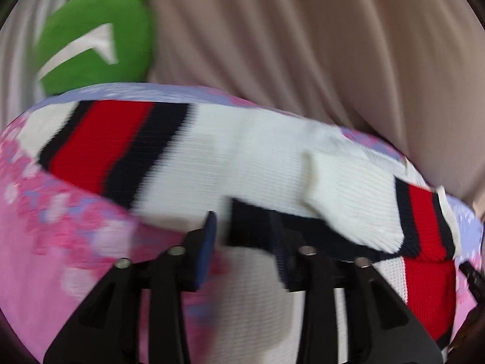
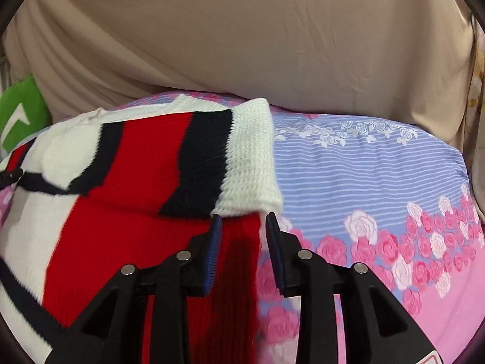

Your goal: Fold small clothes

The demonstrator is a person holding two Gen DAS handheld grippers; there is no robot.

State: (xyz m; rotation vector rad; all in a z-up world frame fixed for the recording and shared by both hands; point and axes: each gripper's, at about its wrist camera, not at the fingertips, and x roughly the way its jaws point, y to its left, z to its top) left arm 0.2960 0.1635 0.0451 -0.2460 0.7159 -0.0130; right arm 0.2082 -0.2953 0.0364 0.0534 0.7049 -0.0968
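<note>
1. Currently on the bed: one knitted sweater (image 1: 248,151), white with red bands edged in dark navy. It lies across the flowered sheet (image 2: 379,176), partly folded, with both sleeves turned in over the body.

2. Sleeve, left side (image 1: 127,148): white with a red and navy band, laid slanting across the top of the sweater in my left view.

3. Sleeve, right side (image 2: 194,163): red and navy band, ending in a white ribbed cuff (image 2: 251,157). It is folded over the body; the cuff's lower edge lies just ahead of my right fingertips.

4. Left hand-held gripper (image 1: 242,230): jaws parted, nothing pressed between the pads. A dark navy patch of knit and white knit show in the gap beyond the tips. The view is blurred, so I cannot tell whether the tips touch the cloth.

5. Right hand-held gripper (image 2: 241,230): jaws partly apart. A strip of red knit runs through the gap. I cannot tell whether the pads press on it or stand just clear of it.

6. Sheet: lilac with white stripes and white roses further off, pink roses and plain pink nearer to me. It is bare to the right of the sweater.

7. Beige cloth (image 2: 242,45): a large draped piece, creased, behind the bed in both views.

8. Green cushion (image 1: 97,42): white angular mark on it, at the far left, against the beige cloth and just beyond the sweater's far edge.
</note>
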